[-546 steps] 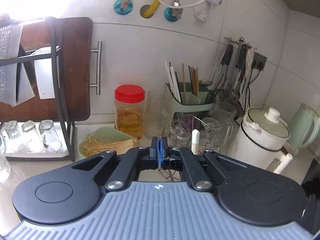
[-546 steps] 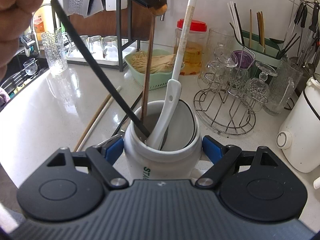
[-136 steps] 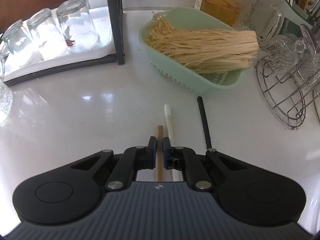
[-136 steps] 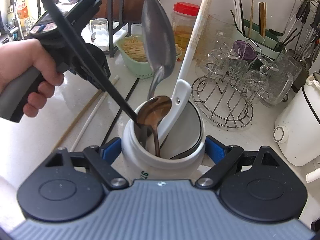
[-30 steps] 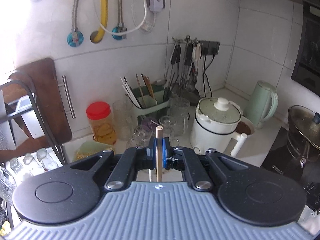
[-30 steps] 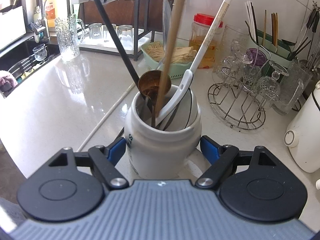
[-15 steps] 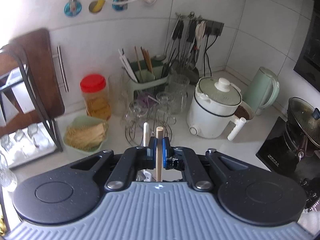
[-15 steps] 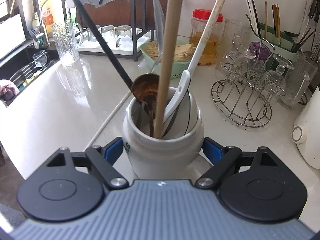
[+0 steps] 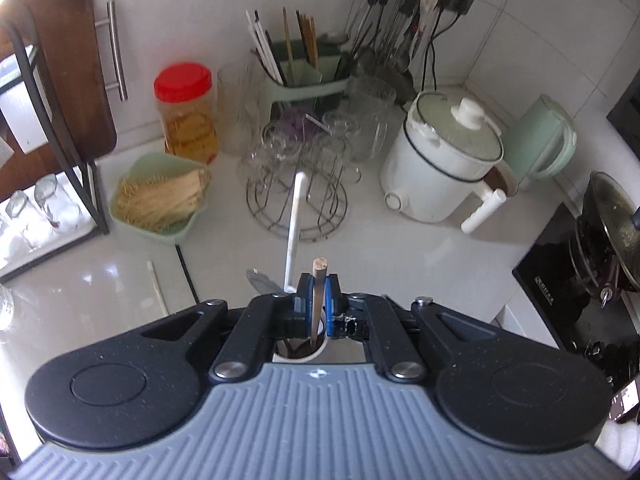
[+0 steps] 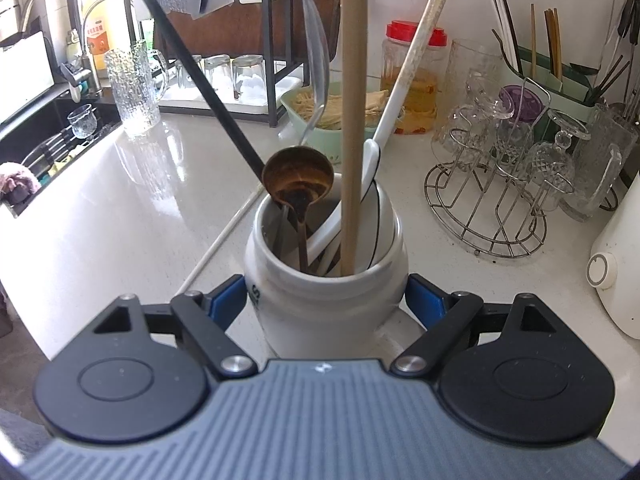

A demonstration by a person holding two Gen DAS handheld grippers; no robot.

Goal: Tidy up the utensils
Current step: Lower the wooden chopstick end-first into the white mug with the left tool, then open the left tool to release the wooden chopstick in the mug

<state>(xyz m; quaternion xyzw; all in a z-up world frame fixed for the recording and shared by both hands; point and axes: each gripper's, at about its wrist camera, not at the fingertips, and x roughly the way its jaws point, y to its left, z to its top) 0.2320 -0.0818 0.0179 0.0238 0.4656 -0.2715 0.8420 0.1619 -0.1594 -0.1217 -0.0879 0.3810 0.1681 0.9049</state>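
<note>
White counter, kitchen corner, tiled wall behind, sink off at the counter's far end.

Left gripper: jaws narrow, clamped on wooden chopstick near its top end. Right wrist view shows that stick standing nearly upright with its lower end already inside white jar.

Right gripper: jaws have just been easing apart, jar between them, blue pads just beside its walls and apparently no longer pressing.

Jar is crowded: brown spoon, metal spoon, white ceramic spoon and black chopstick all lean out of it.

Risks, as judgement:
- Loosened right jaws mean less bracing; a sideways push from the held stick could rock or slide the jar.
- Releasing the stick high could let it drop hard, knock the brown spoon's bowl off the rim, or bounce out.
- Pulling the left gripper away at an angle could snag the ceramic spoon's long handle.

Room:
- Straight up from the jar mouth is open; best exit for the left gripper.
- Right of the jar, wire glass rack holding stemware is near; little sideways margin there.
- Left of the jar is bare counter, with white chopstick and another black stick lying loose, yet to be collected.
- Counter edge runs close at lower left.
</note>
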